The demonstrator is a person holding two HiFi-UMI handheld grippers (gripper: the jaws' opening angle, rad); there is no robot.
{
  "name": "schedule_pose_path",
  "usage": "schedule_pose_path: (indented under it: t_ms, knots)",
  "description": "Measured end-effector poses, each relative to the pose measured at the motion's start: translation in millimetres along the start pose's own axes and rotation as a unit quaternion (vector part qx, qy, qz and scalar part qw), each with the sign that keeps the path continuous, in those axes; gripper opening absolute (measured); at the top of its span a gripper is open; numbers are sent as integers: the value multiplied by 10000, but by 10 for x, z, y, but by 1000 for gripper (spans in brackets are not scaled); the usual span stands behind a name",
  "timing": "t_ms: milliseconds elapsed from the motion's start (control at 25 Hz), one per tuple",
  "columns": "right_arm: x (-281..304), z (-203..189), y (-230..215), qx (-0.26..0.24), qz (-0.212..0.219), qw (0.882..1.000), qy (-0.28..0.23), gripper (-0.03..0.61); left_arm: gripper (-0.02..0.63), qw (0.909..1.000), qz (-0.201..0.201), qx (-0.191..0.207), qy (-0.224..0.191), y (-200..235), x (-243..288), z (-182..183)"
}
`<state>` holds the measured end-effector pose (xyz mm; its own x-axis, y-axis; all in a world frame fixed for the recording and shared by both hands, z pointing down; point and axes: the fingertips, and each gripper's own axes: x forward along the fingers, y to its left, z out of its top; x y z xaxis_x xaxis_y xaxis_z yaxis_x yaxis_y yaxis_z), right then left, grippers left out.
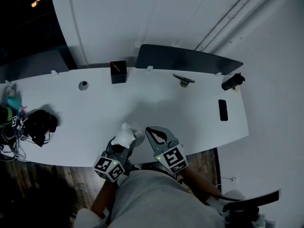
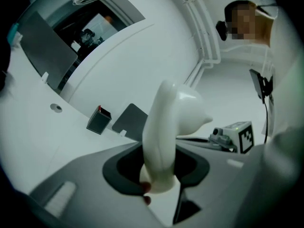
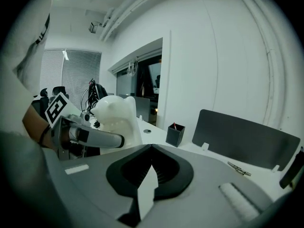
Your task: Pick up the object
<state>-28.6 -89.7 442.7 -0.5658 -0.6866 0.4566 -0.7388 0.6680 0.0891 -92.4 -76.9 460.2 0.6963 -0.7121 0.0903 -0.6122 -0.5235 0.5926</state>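
Observation:
A glossy white bear-shaped figurine sits upright between the jaws of my left gripper, near the front edge of the white table. In the left gripper view the figurine fills the gap, and the left gripper is shut on its lower part. My right gripper lies just to its right, shut and empty. In the right gripper view the closed right gripper points past the figurine, which stands at the left. Whether the figurine's base touches the table is hidden.
A black pen holder and a dark panel stand at the table's back edge. A black phone lies at the right. Dark headphones and cables are heaped at the left. A small round cap and a metal clip lie further back.

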Motion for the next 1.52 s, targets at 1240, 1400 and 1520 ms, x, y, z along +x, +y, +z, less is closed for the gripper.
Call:
schedule_pose_path:
  t_ms: [1240, 1400, 1520]
  knots:
    - [-1670, -973, 393, 1111, 289, 9863, -1183, 2, 146, 9861, 1331, 991, -31, -1591, -883, -995]
    - [-1769, -989, 481, 663, 182, 9900, -1230, 2, 146, 9850, 1465, 911, -60, -1620, -965, -1095]
    - [-1781, -934, 555, 550, 195, 9910, -1207, 2, 146, 9844, 1454, 986, -106, -1664, -1060, -1029]
